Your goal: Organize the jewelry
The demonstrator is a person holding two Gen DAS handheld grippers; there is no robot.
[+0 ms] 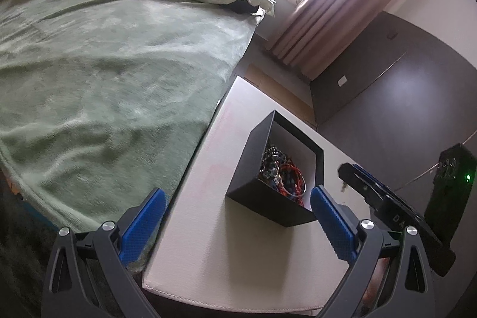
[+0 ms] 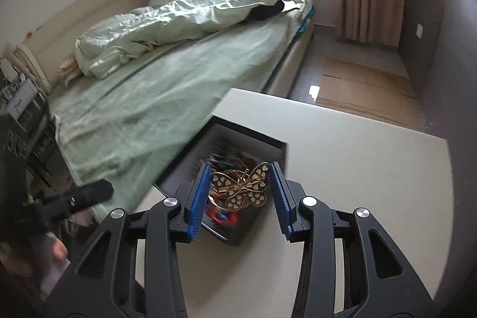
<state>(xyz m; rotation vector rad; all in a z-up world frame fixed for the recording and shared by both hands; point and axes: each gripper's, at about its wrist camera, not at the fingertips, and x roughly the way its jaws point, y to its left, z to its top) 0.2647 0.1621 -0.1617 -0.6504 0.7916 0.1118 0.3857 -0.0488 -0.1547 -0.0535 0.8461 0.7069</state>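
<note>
Right fingers (image 2: 240,200) pinching gold butterfly clip (image 2: 243,189) above black box (image 2: 176,172); left fingers (image 1: 235,225) spread wide, box ahead on desk (image 1: 208,258).

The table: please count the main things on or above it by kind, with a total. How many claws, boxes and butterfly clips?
Claws: 2, the left claw open and empty, the right claw shut on the clip.
Black box of tangled jewelry on the white table: 1
Gold butterfly clip: 1
Total: 4
</note>
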